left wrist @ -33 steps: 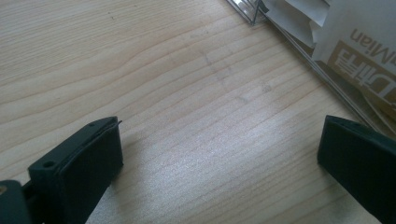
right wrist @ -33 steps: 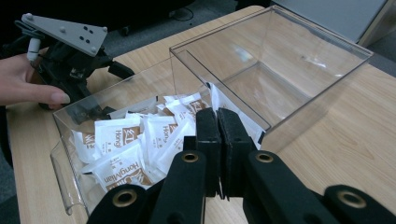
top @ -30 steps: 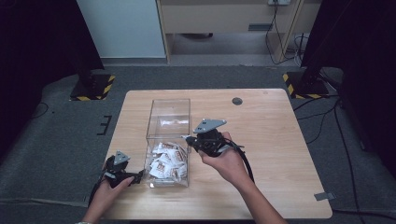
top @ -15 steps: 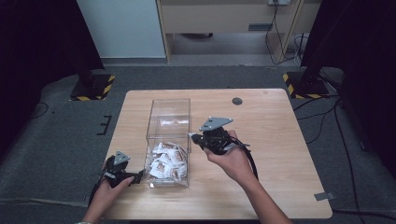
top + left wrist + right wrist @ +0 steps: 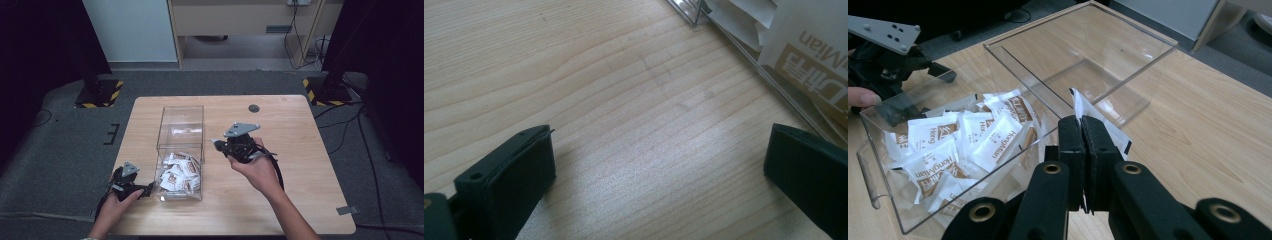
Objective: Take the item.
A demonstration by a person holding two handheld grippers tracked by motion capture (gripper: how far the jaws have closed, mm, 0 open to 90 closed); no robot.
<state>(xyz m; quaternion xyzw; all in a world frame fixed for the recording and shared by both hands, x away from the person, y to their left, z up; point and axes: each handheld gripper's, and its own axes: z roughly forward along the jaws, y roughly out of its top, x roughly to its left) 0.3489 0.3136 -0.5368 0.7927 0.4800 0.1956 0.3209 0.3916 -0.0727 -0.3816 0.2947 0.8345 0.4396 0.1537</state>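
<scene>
A clear plastic box [image 5: 181, 107] with two compartments stands on the wooden table. Its near compartment holds several white and brown sachets [image 5: 177, 172] [image 5: 958, 140]. Just right of the box and above the table, my right gripper [image 5: 216, 144] [image 5: 1082, 125] is shut on one white sachet [image 5: 1076, 104], which sticks up past the pads. My left gripper [image 5: 147, 190] [image 5: 659, 150] rests low on the table by the box's near left corner. It is open, with only bare wood between its fingers [image 5: 519, 165].
A small black round disc [image 5: 254, 108] lies near the table's far edge. The table [image 5: 300, 130] has open wood to the right of the box. Black stands with yellow-striped bases [image 5: 325, 92] sit on the floor beyond both far corners.
My right gripper has moved to the right, away from the box, with the sachet in it. The left gripper has stayed in place.
</scene>
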